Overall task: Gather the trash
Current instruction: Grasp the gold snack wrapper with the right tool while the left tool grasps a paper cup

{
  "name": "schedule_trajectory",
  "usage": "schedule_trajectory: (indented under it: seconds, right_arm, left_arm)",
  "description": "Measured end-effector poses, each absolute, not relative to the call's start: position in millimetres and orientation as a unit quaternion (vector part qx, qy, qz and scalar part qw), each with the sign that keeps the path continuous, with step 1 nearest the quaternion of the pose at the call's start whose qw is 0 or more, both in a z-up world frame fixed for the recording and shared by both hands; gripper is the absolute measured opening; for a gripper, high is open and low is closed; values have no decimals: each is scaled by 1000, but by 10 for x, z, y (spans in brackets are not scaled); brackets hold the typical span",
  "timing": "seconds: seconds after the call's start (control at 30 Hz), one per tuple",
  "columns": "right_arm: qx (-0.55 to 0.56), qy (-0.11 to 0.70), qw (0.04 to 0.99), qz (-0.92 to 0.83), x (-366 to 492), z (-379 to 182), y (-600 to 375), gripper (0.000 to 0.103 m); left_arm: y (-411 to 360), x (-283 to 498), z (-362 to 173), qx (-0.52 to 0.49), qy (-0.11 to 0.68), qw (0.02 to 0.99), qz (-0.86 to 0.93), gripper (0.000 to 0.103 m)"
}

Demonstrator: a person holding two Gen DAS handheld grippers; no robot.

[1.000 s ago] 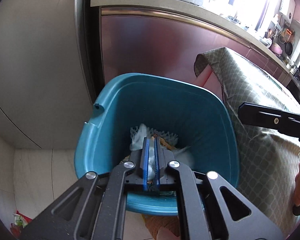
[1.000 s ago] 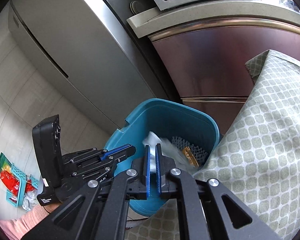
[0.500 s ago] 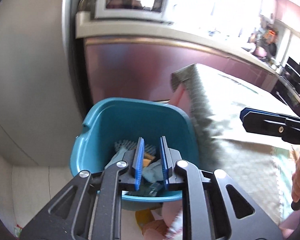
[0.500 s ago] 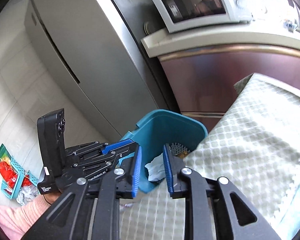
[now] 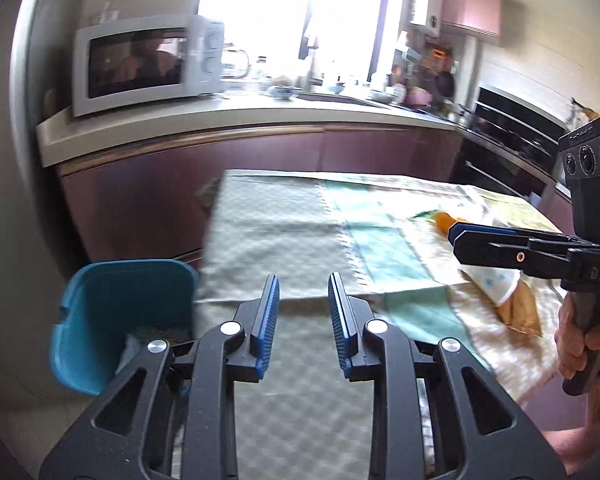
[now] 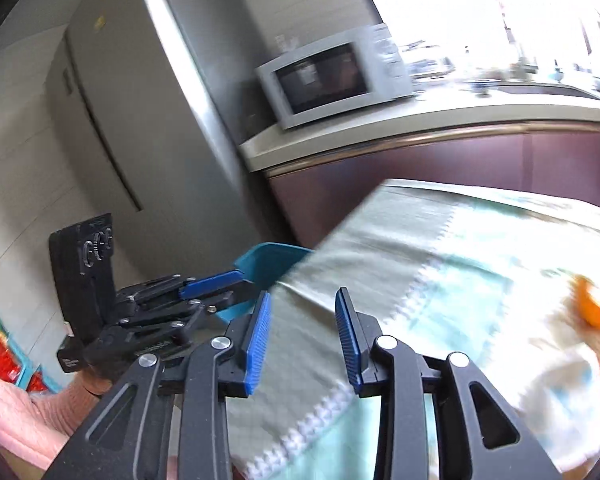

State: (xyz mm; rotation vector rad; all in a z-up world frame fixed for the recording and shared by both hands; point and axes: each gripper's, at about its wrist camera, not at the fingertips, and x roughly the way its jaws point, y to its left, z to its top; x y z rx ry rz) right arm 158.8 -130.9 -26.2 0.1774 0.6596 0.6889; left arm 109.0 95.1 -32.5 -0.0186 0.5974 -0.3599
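My left gripper hangs over the near edge of the table with its jaws opening and nothing between them. The teal trash bin stands on the floor to its lower left, with scraps inside. My right gripper is also over the tablecloth, jaws opening and empty. In the left wrist view the right gripper reaches in from the right, near an orange peel. Under it lie a white crumpled paper and a brown wrapper. The orange peel shows blurred in the right wrist view, the left gripper and bin at left.
A green checked tablecloth covers the table. Behind it run maroon cabinets with a counter and a white microwave. A steel fridge stands left of the bin. Red packets in a small basket lie on the floor.
Both grippers let go of their trash over the bin, opened, and swung up and to the right from the bin to the table. The views are motion-blurred.
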Motion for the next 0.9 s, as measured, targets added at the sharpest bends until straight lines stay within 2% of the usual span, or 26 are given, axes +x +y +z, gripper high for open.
schedule_trajectory:
  seconds: [0.43, 0.9]
  right_arm:
    - [155, 324, 918, 169, 1125, -557, -2770, 35]
    - [203, 347, 905, 137, 922, -915, -3238, 35]
  left_arm:
    - [-385, 846, -577, 49, 316, 898, -301, 26]
    - [-1130, 888, -761, 102, 332, 871, -347, 34]
